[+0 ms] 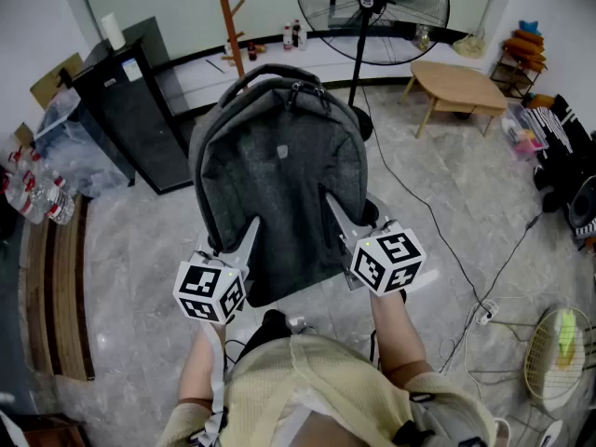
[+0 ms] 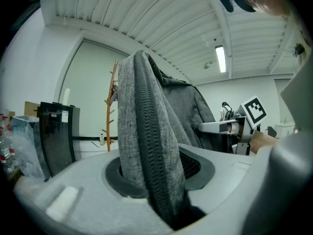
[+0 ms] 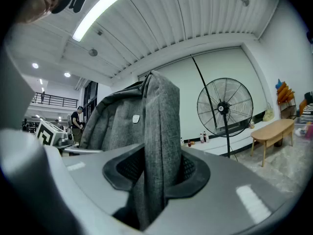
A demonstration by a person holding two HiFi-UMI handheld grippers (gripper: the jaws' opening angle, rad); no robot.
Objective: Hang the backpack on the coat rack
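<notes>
Backpack (image 1: 279, 175) held upright in the air before the person, its top handle toward the far wall. The left gripper (image 1: 247, 236) is clamped on its left edge, zip between the jaws. The right gripper (image 1: 333, 208) pinches a fold of grey fabric on the opposite edge. The rack (image 1: 229, 21) stands well beyond the backpack by the wall, left of the fan (image 1: 372, 7), with nothing touching it.

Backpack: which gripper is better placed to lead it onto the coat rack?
Left, probably: both grip the backpack, but the coat rack stands on the left gripper's side and shows in its view; the right gripper's shows the fan.
</notes>
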